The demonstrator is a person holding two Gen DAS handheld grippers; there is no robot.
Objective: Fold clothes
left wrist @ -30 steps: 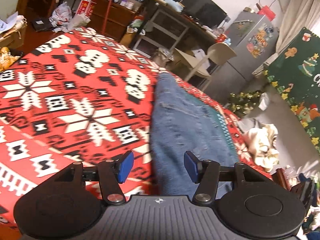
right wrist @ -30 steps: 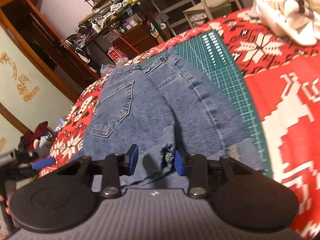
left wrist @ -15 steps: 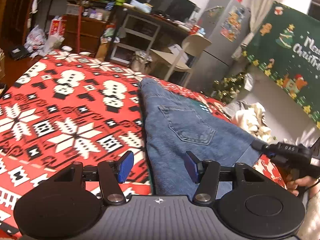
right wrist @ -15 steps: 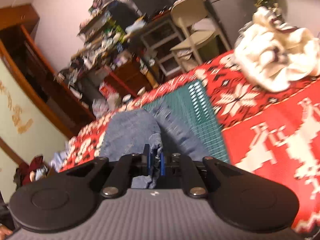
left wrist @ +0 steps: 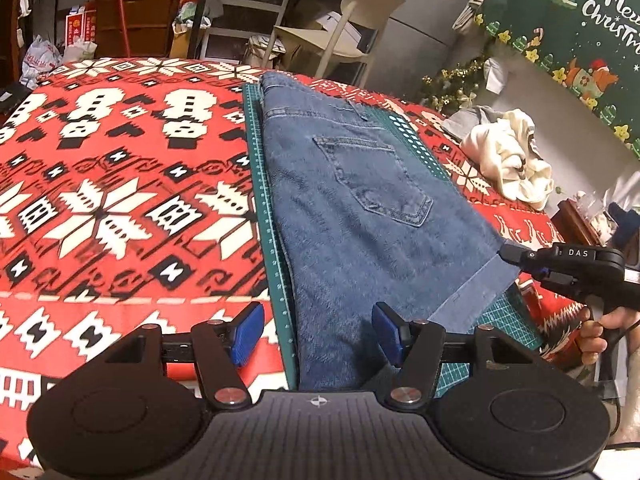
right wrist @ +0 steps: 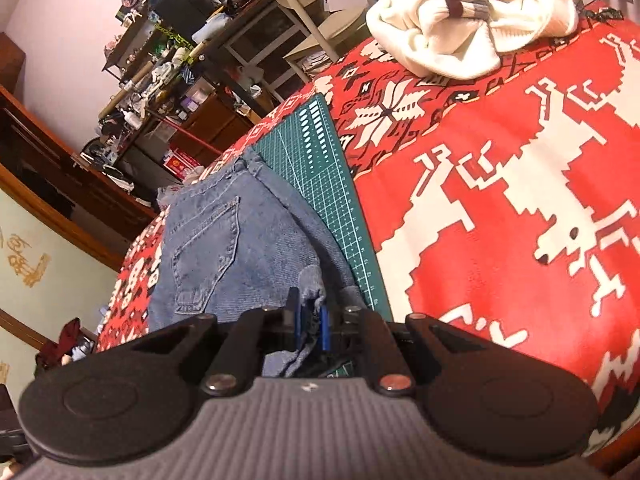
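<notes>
In the left wrist view the red patterned bench [left wrist: 120, 184] fills the left of the frame. At centre the jeans [left wrist: 360, 208] lie folded on a green mat [left wrist: 256, 184], back pocket up. The left tongs [left wrist: 318, 334] at bottom centre are empty and opening, straddling the near denim edge without pressing it. At right, the right tongs [left wrist: 510, 254] meet the turned-up cuff; in their own view they [right wrist: 310, 326] are clamped on that hem. Denim looks heavy, limp and grippy, so it should drape rather than slide; hems and corners seem the best holds. A white garment [right wrist: 460, 20] lies crumpled at upper right. No containers hold anything relevant.
</notes>
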